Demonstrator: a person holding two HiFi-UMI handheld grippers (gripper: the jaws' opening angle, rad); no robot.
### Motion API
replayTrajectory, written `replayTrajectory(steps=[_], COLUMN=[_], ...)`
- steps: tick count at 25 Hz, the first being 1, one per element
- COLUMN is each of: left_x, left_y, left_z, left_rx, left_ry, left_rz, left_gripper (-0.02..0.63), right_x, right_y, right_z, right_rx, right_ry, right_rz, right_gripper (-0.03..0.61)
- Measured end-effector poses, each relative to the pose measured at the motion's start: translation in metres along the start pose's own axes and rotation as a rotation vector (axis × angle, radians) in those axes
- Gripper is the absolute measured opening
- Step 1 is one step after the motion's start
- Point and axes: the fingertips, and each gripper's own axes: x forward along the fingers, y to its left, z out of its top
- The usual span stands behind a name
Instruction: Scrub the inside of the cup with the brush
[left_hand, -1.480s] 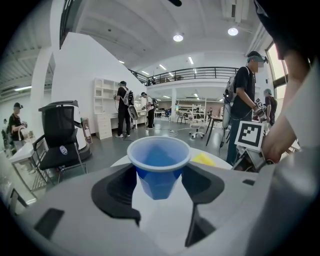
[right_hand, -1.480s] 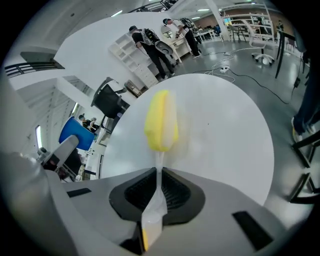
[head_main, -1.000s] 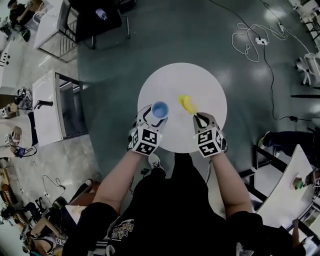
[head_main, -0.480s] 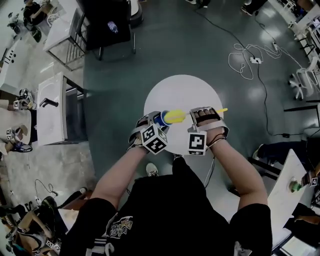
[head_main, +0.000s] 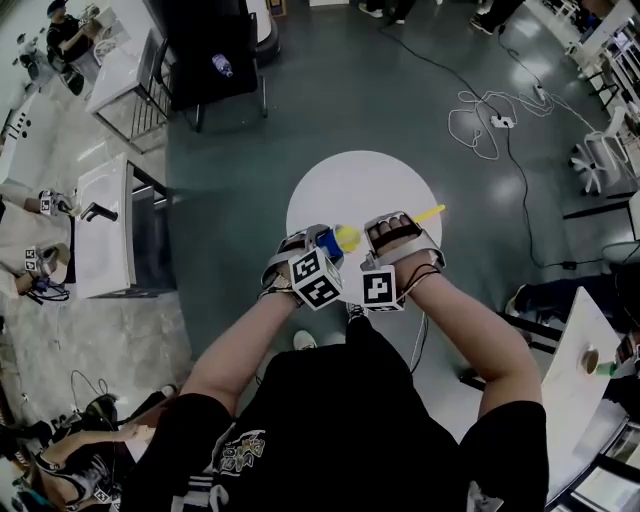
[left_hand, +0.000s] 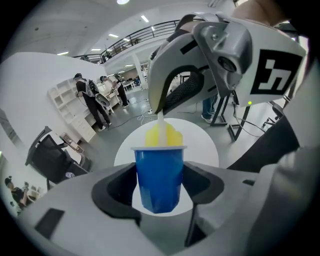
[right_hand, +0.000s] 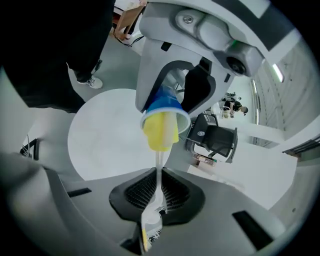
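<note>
My left gripper (head_main: 318, 245) is shut on a blue plastic cup (left_hand: 159, 175), held off the round white table (head_main: 350, 185) with its mouth turned toward the right gripper. My right gripper (right_hand: 158, 192) is shut on the thin white stem (right_hand: 159, 170) of a brush. The brush's yellow sponge head (right_hand: 161, 131) sits in the cup's mouth (right_hand: 167, 107), partly sticking out past the rim. In the head view the yellow head (head_main: 347, 237) shows between the two grippers, and the yellow handle end (head_main: 430, 213) juts out to the right.
The table top holds nothing else. Cables (head_main: 490, 115) trail over the grey floor at the upper right. A black chair (head_main: 215, 50) stands beyond the table, white desks (head_main: 105, 230) at the left, another white table (head_main: 580, 370) at the right.
Cup and brush were at table level a second ago. Both grippers have lifted them and come together, and the brush head has gone into the cup's mouth.
</note>
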Motion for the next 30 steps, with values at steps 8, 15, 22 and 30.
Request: replayTrajectory(steps=[8,15,22,30], left_x=[-0.009,-0.015,-0.031,-0.049], left_y=[-0.009,-0.004,-0.006,-0.007], left_z=[0.01,0.014,0.027,0.036], left_rx=[0.037,0.204,0.57,0.906], left_ry=[-0.018,-0.048,-0.145,-0.253], left_rz=[-0.018,0.089,0.265,0.427], left_gripper=[0.281,0.279,0.279,0.279], right_x=[-0.011,-0.012,-0.026,-0.055], right_y=[0.0,0.01,0.029,0.024], right_z=[0.01,0.009,0.021,0.027], right_rx=[0.03,0.241,0.6,0.866], right_ry=[-0.007,-0.085,-0.299,-0.508], right_rz=[-0.018,0.131,0.591,1.062], right_gripper=[0.041,0.043,0.041,0.041])
